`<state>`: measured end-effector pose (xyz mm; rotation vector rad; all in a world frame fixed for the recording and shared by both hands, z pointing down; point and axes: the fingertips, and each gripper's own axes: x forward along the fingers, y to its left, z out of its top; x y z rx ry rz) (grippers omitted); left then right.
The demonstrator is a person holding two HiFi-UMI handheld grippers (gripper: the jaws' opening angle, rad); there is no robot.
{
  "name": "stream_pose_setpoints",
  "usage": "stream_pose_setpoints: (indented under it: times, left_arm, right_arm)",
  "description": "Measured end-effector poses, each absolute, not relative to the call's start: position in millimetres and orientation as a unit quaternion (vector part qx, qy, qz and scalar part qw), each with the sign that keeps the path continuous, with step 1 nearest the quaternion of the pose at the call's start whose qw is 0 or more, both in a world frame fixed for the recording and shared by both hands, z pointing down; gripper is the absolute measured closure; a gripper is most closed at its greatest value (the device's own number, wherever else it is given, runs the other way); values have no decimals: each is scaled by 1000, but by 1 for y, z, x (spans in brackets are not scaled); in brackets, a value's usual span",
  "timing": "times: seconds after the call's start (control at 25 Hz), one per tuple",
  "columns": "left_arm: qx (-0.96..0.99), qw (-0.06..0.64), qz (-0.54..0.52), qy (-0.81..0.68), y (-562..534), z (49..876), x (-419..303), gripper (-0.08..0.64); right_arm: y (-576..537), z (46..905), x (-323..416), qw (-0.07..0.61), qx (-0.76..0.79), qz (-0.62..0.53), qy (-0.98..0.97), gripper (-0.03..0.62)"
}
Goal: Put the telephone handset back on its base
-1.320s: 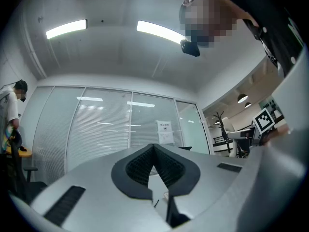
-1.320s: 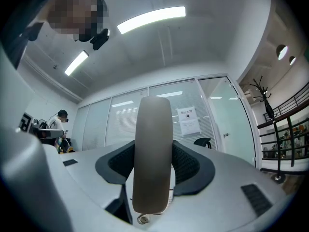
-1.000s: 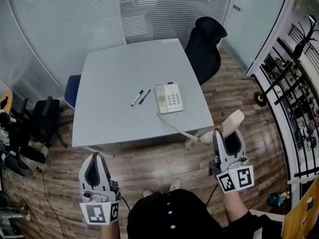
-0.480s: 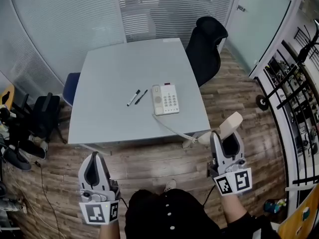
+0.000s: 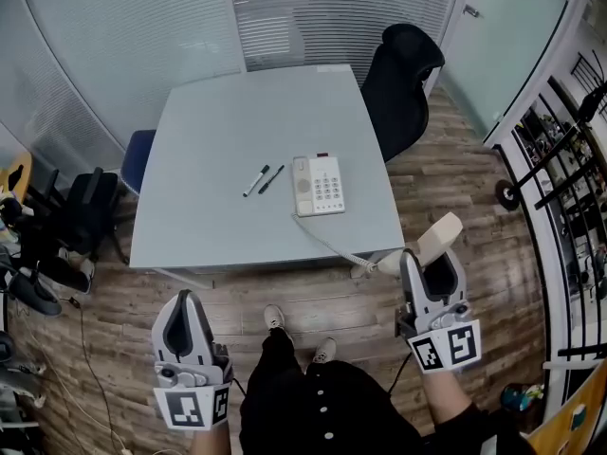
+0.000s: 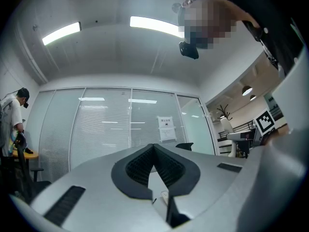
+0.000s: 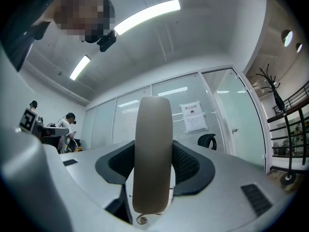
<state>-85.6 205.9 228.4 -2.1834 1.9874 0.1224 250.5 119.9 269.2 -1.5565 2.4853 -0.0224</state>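
Observation:
The beige telephone base (image 5: 320,185) lies near the front right of the grey table (image 5: 218,131). Its coiled cord (image 5: 334,245) runs off the table's front edge to the beige handset (image 5: 440,236). My right gripper (image 5: 432,260) is shut on the handset, off the table's front right corner. In the right gripper view the handset (image 7: 153,153) stands upright between the two jaws. My left gripper (image 5: 185,300) is low at the left over the wooden floor, shut with nothing in it. In the left gripper view its fingertips (image 6: 153,147) meet.
Two black markers (image 5: 265,179) lie left of the base. A black office chair (image 5: 403,79) stands behind the table's right corner, a blue chair (image 5: 138,164) at its left side. Bags and cables (image 5: 66,245) lie on the floor at left. A railing (image 5: 560,188) runs along the right.
The person has stepped forward, and a leg and shoes now show below the table's edge. Both grippers shifted slightly with the person; the handset stays in the right gripper.

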Motion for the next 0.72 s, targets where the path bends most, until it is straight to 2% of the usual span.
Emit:
stream_pose_setpoints:
  times: [0.72]
  left_arm:
    - [-742, 94, 54, 662, 144, 226, -124, 548]
  right_arm:
    - [67, 265, 212, 100, -533, -3, 840, 356]
